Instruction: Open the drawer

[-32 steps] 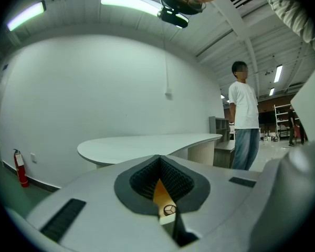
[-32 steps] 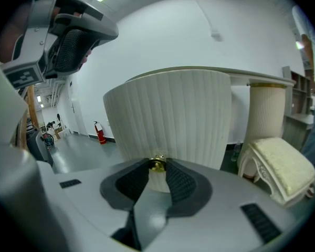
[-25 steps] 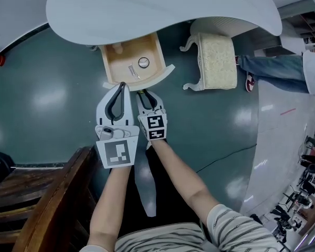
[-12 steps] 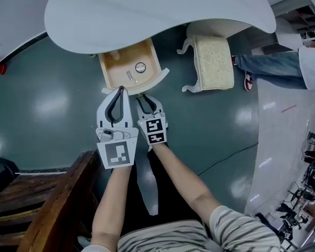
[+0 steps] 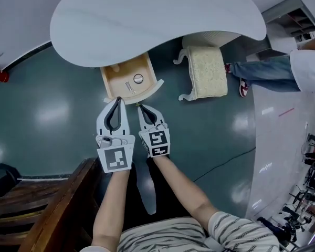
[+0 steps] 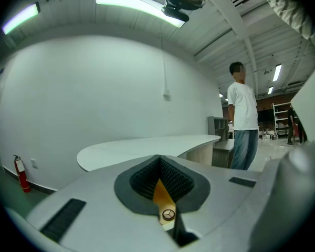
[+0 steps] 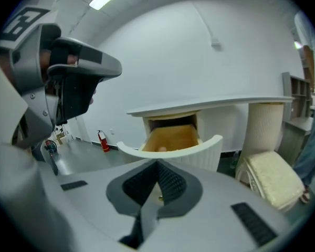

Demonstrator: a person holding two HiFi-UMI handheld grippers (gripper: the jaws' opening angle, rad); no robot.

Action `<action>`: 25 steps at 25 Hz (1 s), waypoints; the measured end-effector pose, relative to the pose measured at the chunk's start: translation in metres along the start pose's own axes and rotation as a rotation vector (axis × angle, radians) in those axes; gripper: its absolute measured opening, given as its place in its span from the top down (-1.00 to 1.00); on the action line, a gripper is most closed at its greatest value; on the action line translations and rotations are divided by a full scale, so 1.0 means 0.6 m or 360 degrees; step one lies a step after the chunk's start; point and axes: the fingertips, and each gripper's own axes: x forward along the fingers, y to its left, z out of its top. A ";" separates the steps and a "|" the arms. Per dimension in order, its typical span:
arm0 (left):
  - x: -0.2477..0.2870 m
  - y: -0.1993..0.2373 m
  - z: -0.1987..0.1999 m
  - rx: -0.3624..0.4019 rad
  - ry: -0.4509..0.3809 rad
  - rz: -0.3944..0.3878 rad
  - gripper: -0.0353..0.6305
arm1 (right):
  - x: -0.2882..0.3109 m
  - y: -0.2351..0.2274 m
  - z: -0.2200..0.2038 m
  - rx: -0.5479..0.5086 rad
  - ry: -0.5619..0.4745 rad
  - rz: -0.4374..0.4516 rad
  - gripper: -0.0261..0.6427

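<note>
The white-fronted, pale wooden drawer (image 5: 152,87) is pulled out. The white left gripper (image 5: 119,100) is held clenched, empty; the white right gripper (image 5: 140,107) has just been closed on nothing.

Left gripper (image 5: 118,101): ours has a pale grey shell and two curved fingers (image 5: 103,121) with dark inner edges.
Right gripper (image 5: 141,108): it has the same pale grey shell and dark lining.
Pads (image 6: 142,181): dark grey and ribbed.
Slots (image 6: 63,219): dark rectangles sunk in the shell.
Marker cubes (image 5: 115,159): white faces with black square patterns, one per gripper.
Shirt (image 5: 199,236): we wear white with thin dark stripes and a short sleeve (image 5: 236,230).
</note>
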 end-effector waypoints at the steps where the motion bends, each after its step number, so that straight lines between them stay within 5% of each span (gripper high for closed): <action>1: -0.002 0.001 0.005 0.0003 -0.0002 0.0003 0.89 | -0.005 0.001 0.009 0.0009 -0.0004 0.0002 0.88; 25: -0.066 -0.003 0.175 -0.0001 0.0005 0.0029 0.89 | -0.181 0.063 0.348 -0.0101 -0.0338 0.0083 0.88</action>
